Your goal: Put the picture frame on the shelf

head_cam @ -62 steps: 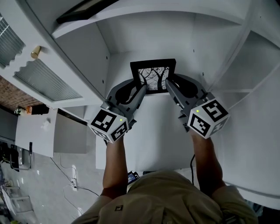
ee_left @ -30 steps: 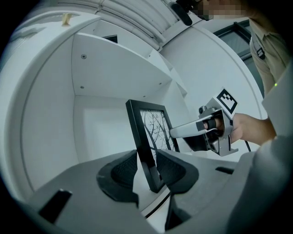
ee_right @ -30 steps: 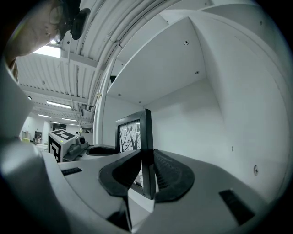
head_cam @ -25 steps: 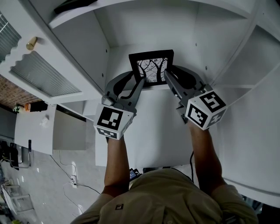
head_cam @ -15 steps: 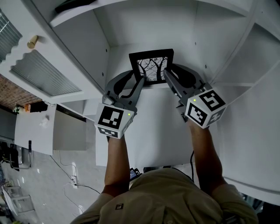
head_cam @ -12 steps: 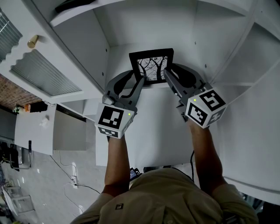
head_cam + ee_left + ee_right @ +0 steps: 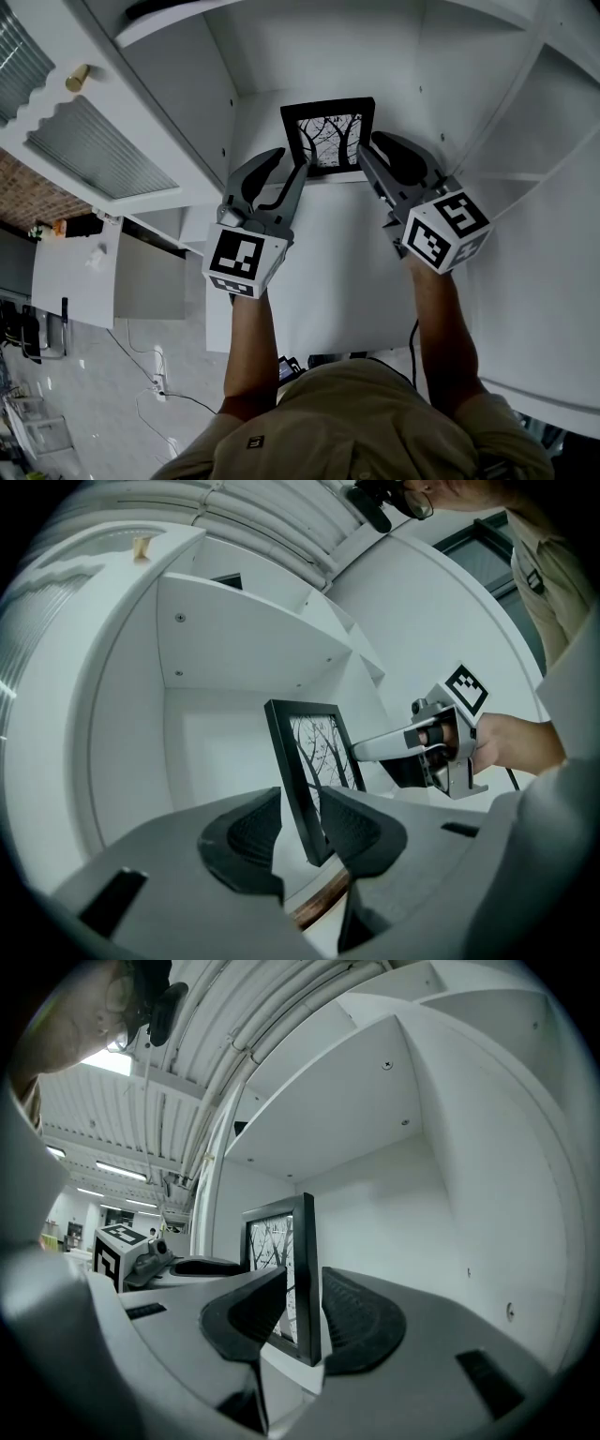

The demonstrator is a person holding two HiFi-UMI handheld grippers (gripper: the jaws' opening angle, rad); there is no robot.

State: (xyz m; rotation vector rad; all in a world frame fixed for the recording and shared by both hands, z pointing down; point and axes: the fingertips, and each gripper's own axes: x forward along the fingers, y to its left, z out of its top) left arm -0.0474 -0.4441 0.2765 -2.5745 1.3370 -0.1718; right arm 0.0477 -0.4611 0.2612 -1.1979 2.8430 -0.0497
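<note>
Black rectangular picture frame with tree print [image 7: 328, 134] stands upright near back edge of white shelf [image 7: 328, 281]. Left hand-held gripper [image 7: 298, 822] and right hand-held gripper [image 7: 305, 1312] each straddle one side edge, jaws slightly apart, not clamping

You hold two grippers, the left gripper [image 7: 291, 159] and the right gripper [image 7: 370, 143], each carrying one marker cube [image 7: 246, 261], so two cubes. Between them you have one picture frame [image 7: 328, 136]. There is one white shelf unit [image 7: 328, 281]. On the far left are one brass knob [image 7: 77, 77] and two ribbed panels [image 7: 94, 150].
</note>
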